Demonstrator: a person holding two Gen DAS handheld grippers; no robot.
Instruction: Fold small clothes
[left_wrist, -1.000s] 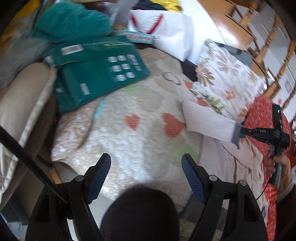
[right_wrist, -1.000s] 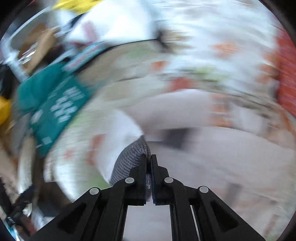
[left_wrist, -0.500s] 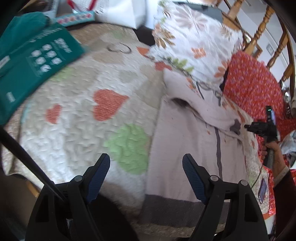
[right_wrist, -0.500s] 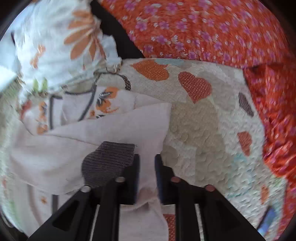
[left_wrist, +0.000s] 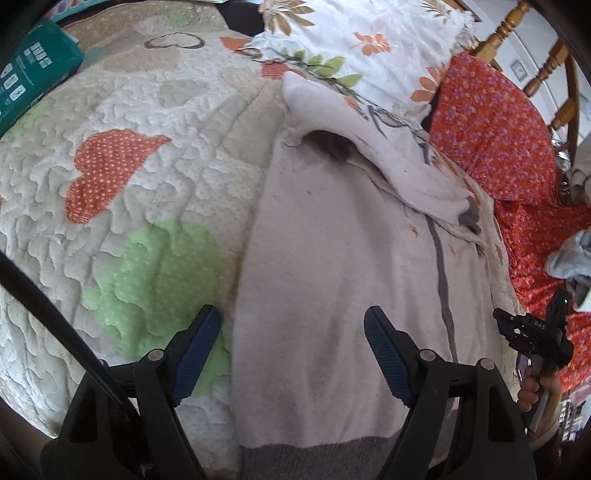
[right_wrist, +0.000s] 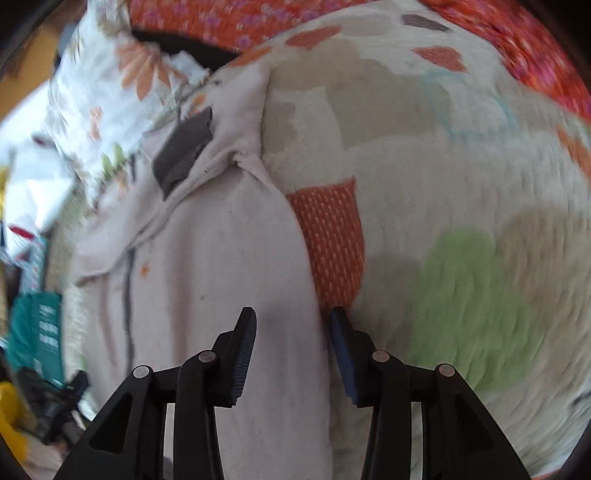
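A small pale pink sweater (left_wrist: 332, 258) with a grey hem lies flat on the quilted bed cover (left_wrist: 122, 192). One sleeve with a grey cuff (left_wrist: 469, 216) is folded across its chest. My left gripper (left_wrist: 291, 339) is open and empty, low over the sweater's left edge near the hem. My right gripper (right_wrist: 291, 350) is open and empty over the sweater's right edge (right_wrist: 258, 277); the grey cuff (right_wrist: 183, 147) lies further up. The right gripper also shows in the left wrist view (left_wrist: 532, 332), held in a hand.
A floral white pillow (left_wrist: 362, 48) and a red flowered cloth (left_wrist: 495, 129) lie beyond the sweater. A green package (left_wrist: 29, 74) sits at the far left. Wooden chair rails (left_wrist: 554, 66) stand at the back right. A light blue garment (left_wrist: 572, 254) lies on the red cloth.
My right gripper let go of the grey cuff, opened, and drew back toward the sweater's lower right edge. My left gripper moved closer over the sweater's lower left edge.
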